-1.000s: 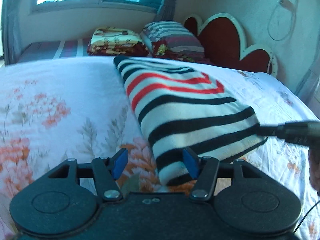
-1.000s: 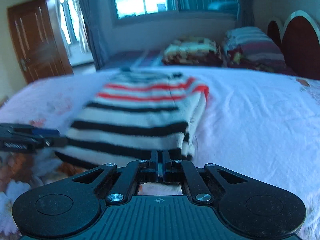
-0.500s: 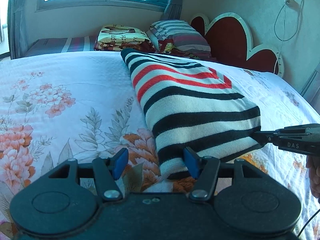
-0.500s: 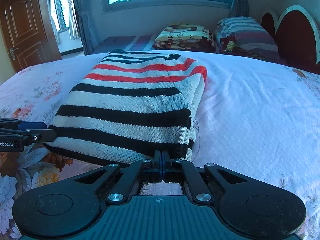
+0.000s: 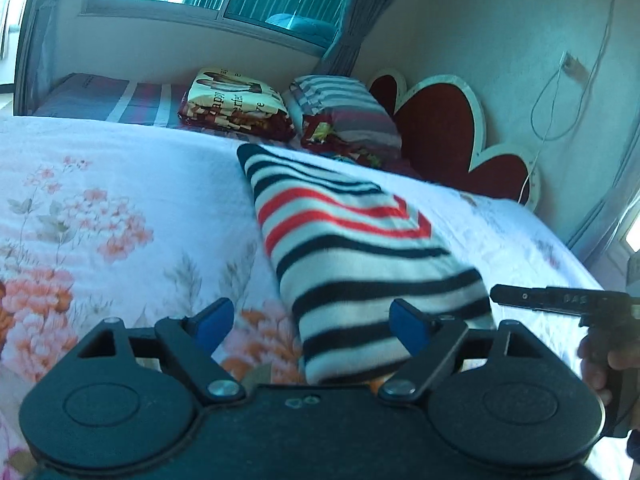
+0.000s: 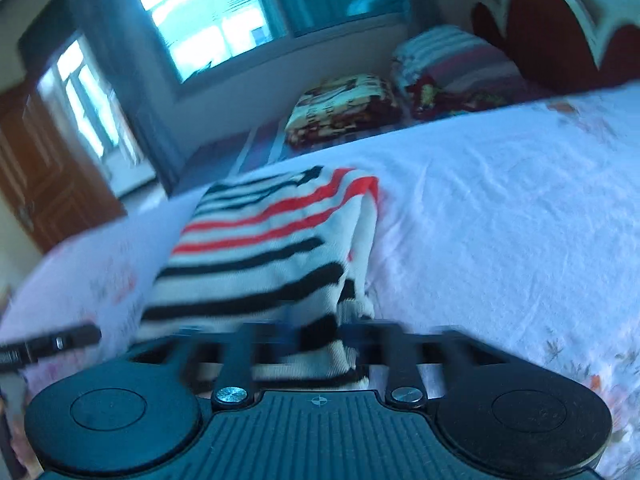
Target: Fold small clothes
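A folded striped sweater [image 5: 360, 264] lay lengthwise on the bed [image 5: 120, 200], running away from both claws, its near end between the opening, empty left claw [image 5: 312, 320] and right claw [image 6: 316, 340].

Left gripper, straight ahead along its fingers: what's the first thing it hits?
Most likely the near end of the folded black, white and red striped knit sweater, which lies between the opening jaws of the left gripper, untouched by the pads. Depth is unclear.
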Motion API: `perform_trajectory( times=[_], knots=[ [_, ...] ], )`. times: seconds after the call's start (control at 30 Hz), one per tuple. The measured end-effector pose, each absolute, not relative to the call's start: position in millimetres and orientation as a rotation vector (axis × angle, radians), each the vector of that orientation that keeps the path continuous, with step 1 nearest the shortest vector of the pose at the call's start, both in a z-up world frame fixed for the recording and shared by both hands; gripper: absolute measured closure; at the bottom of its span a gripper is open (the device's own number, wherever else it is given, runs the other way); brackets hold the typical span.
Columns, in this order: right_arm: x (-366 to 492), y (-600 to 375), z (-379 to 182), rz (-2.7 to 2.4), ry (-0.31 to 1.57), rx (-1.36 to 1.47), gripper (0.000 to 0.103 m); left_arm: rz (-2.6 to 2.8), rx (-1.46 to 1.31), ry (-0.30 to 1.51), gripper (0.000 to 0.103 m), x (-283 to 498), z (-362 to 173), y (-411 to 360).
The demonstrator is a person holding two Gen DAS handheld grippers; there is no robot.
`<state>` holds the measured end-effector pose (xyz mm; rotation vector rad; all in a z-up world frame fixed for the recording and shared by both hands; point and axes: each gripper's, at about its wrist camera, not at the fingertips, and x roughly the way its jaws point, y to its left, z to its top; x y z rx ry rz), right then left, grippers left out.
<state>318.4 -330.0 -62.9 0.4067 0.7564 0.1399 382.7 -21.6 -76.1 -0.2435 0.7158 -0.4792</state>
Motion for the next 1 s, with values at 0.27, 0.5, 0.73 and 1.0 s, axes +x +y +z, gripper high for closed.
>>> perform_trajectory(
  times=[0.27,0.5,0.73,1.0],
  knots=[
    [357,-358,-85,0.182,0.795,0.581,0.019,-0.54,-0.393,0.833,0.023,436,-96,-27],
    [388,-383,-111,0.263,0.838,0.722,0.03,-0.569,-0.491,0.907,0.027,472,-119,-35],
    [411,-393,-124,0.341,0.899,0.77,0.041,-0.598,-0.503,0.932,0.028,488,-131,-42],
    [418,-393,-122,0.398,0.942,0.749,0.049,-0.617,-0.514,0.931,0.028,492,-134,-47]
  ],
)
